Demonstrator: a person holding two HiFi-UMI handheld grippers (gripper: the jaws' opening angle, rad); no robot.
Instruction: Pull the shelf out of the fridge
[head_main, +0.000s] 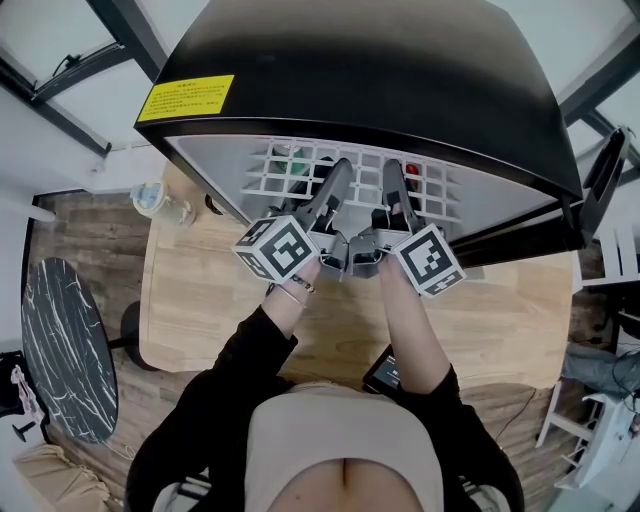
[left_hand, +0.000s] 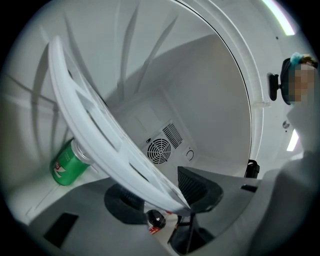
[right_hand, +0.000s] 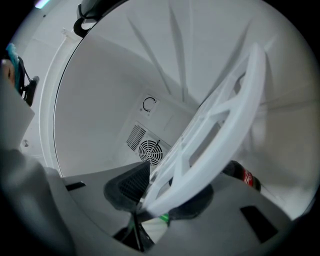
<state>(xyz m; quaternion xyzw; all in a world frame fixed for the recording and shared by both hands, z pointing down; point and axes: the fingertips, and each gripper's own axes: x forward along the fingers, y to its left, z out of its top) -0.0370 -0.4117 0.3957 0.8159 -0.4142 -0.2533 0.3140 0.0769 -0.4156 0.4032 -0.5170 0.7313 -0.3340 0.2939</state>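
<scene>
Reaching side by side into the fridge (head_main: 400, 80), the left gripper (left_hand: 177, 204) and right gripper (right_hand: 147, 202) are each clamping, it seems, the near edge of the shelf (head_main: 290, 165), which is sitting inside and stretching straight away from both, equally close.
</scene>
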